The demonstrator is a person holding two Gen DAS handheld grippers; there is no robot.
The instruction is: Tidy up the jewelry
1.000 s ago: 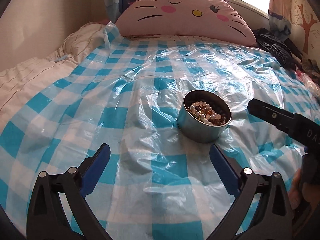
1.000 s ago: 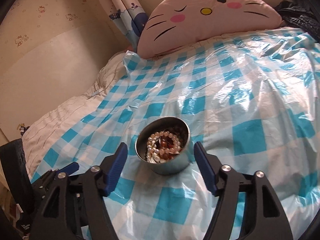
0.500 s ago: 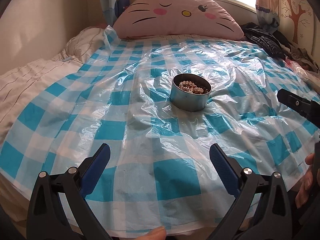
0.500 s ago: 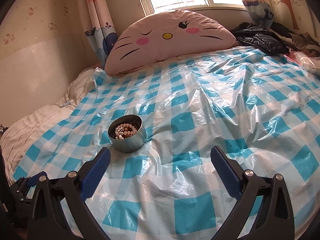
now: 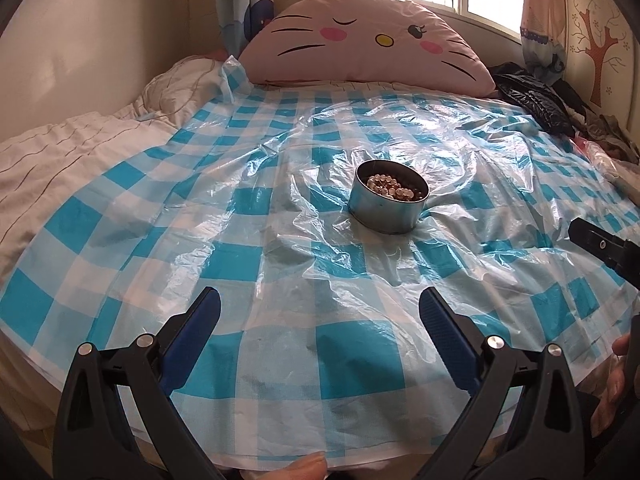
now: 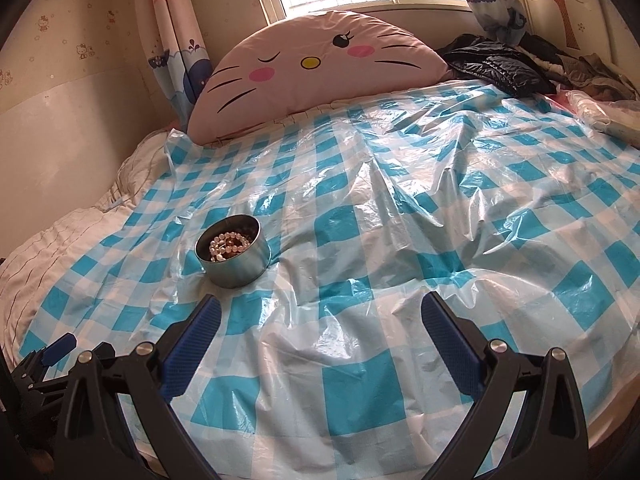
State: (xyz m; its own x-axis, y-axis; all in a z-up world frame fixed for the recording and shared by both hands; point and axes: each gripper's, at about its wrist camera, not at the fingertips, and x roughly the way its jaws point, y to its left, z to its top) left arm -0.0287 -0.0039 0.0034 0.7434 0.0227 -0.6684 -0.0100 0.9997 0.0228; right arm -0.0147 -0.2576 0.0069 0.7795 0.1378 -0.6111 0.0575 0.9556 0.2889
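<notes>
A round metal tin [image 5: 387, 208] stands on the blue-and-white checked plastic sheet [image 5: 280, 264] that covers the bed. Beaded bracelets [image 5: 390, 187] lie inside it. It also shows in the right wrist view [image 6: 233, 255], with the beads [image 6: 228, 243] in it. My left gripper [image 5: 319, 322] is open and empty, well short of the tin. My right gripper [image 6: 321, 326] is open and empty, to the right of the tin and nearer than it. The right gripper's black tip [image 5: 600, 246] shows at the right edge of the left wrist view.
A large pink cat-face pillow [image 5: 370, 48] lies at the head of the bed. Dark clothes [image 6: 496, 66] are piled at the far right. A white quilt [image 5: 68, 148] lies along the left side. The bed's front edge is just below both grippers.
Both grippers have drawn back from the tin toward the bed's front edge and risen. The tin has stayed in place with the beads in it. Both stay open.
</notes>
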